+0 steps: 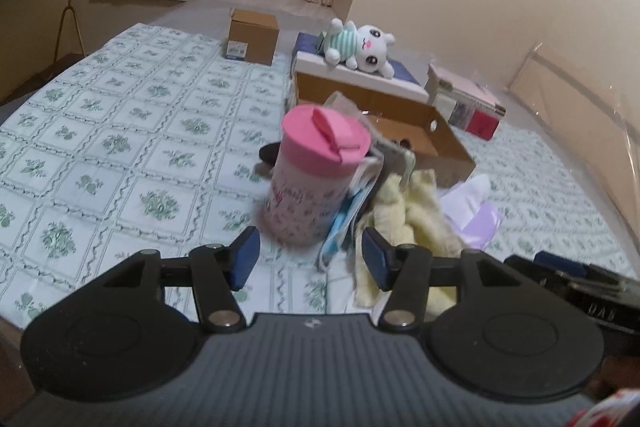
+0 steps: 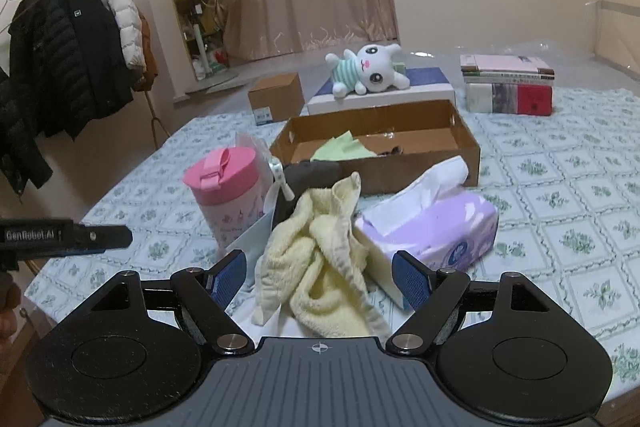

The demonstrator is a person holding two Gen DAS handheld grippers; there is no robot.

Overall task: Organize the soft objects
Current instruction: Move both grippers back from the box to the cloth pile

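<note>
Right gripper (image 2: 318, 277) spread wide, nothing between its blue pads, poised low over the near edge of the bed with the crumpled yellow towel (image 2: 320, 259) lying directly in front of its gap. Left gripper (image 1: 310, 257) likewise released and empty, off to the left of the pile, facing the pink-lidded cup (image 1: 308, 179). We note the towel heaped on the green-patterned bedspread (image 2: 560, 187), touching the purple tissue pack (image 2: 436, 231) on its right and leaning against a dark cloth item (image 2: 308, 175) and a pale plastic bag (image 2: 256, 227) on its left. Behind this clutter sits an open cardboard tray (image 2: 400, 167), holding a green cloth (image 2: 340, 147) and some small dark thing we cannot identify. Farther back a plush rabbit (image 2: 368, 71) lies on a white-and-blue box (image 2: 380, 95); stacked books (image 2: 508, 83) to the right, a small brown carton (image 2: 276, 97) to the left. We judge the step in hand to be the approach to the towel, no grasp made. The next move likely calls for pushing the right gripper forward so both pads straddle a thick fold, closing firmly, then lifting clear of the tissue pack and bag before carrying toward the tray. Loose ends may drag neighbours along.
</note>
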